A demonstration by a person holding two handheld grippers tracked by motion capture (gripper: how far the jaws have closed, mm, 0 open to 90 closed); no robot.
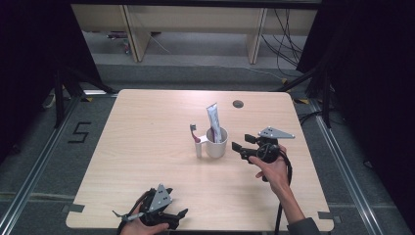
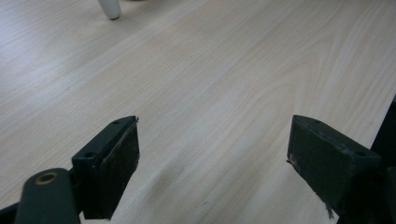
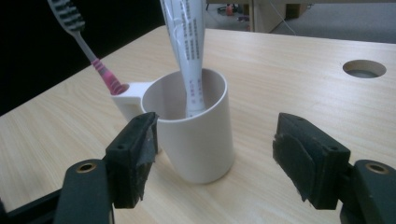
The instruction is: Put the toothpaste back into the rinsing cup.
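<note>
Right gripper (image 1: 243, 147), jaws wide and empty, sits at three o'clock of the white plastic cup (image 3: 196, 135) holding toothpaste tube (image 3: 187, 56); release judged complete, withdrawal next. Left gripper (image 2: 212, 158) idle, jaws wide.

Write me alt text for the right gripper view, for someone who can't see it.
A white cup stands on a light wooden table, just beyond the open jaws of the right hand-held gripper. A toothpaste tube stands in the cup, and a pink-and-white toothbrush sits in its side holder.
</note>
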